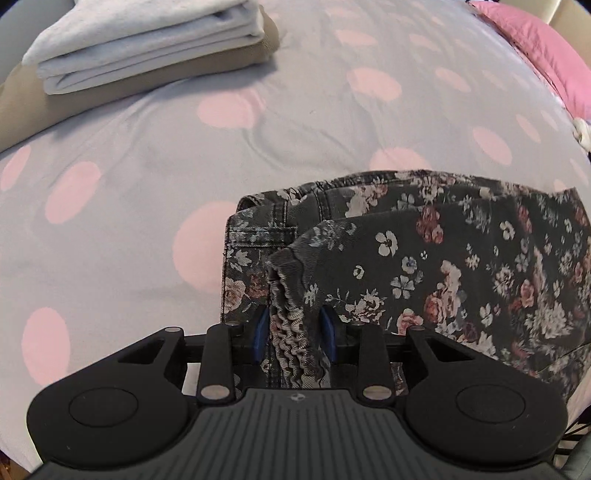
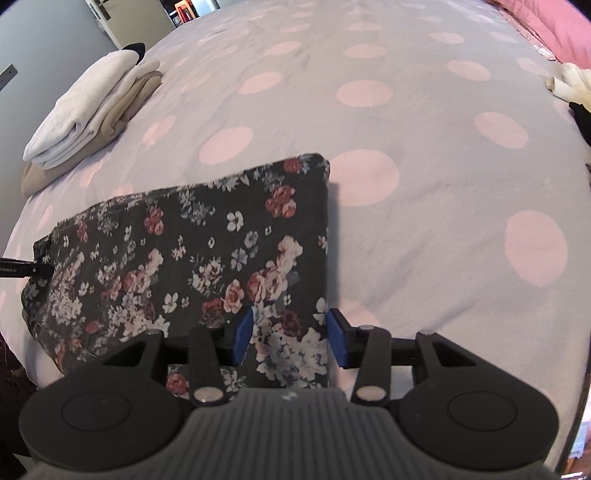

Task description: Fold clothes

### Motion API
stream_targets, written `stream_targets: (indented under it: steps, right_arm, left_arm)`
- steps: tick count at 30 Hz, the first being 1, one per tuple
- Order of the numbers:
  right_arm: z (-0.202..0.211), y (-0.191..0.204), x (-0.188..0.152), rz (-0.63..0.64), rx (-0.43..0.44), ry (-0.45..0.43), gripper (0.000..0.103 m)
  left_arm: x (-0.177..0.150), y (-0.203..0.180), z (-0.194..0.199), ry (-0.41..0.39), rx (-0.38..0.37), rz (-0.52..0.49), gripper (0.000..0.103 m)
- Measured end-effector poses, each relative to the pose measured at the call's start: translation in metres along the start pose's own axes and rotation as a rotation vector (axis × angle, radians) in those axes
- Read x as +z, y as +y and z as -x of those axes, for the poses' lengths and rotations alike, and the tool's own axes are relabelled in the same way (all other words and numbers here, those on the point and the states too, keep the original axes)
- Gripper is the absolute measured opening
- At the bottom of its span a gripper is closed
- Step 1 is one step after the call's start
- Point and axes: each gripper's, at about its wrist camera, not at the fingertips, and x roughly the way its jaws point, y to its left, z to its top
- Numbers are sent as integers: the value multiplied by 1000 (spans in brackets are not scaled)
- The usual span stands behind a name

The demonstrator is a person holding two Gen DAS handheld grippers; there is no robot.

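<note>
Dark floral trousers (image 1: 443, 258) lie folded on the spotted bed cover (image 1: 147, 166). My left gripper (image 1: 294, 332) is shut on a bunched, rippled hem of them, which stands up between the blue pads (image 1: 260, 332) over the waistband end. In the right wrist view the trousers (image 2: 184, 240) form a flat rectangle. My right gripper (image 2: 290, 332) is open over their near right corner, with the cloth lying loose between its pads (image 2: 338, 339), the right one just off the cloth edge. A black part of the left gripper (image 2: 26, 271) shows at the trousers' far left end.
A folded stack of pale grey and beige clothes (image 1: 147, 48) (image 2: 85, 110) sits at the bed's far left. A pink pillow (image 1: 546, 55) (image 2: 561, 33) lies at the far right, with a white bundle (image 2: 576, 81) beside it. The bed cover (image 2: 443, 184) stretches beyond the trousers.
</note>
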Motion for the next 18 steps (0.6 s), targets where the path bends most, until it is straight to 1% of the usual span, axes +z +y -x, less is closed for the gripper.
stream_targets:
  steps: [2,5,10,11,14,18]
  right_arm:
    - [-6,-2,-3,-13,4,2,47]
    - [-12,-5,-4,-33,13,3,47]
    - [-17,-2,-7,-16,9,1,47]
    - [-16,-2,-7,-14,9,-2,47]
    - [-15,-4,-7,-23,11,-11,47]
    - [-12,-8,-8,-33,9,-24,47]
  left_arm:
    - [0,-3,-1,2,8,-21,27]
    - [-2,-12,1,-12,35,-99,25]
    - [-10,-31,11,-56,81,-242,14]
    - [-11,-31,14,-62,83,-248,13]
    - [-10,-30,24,-76,80,-224,12]
    - [-8,-29,44,-122,81,-189,11]
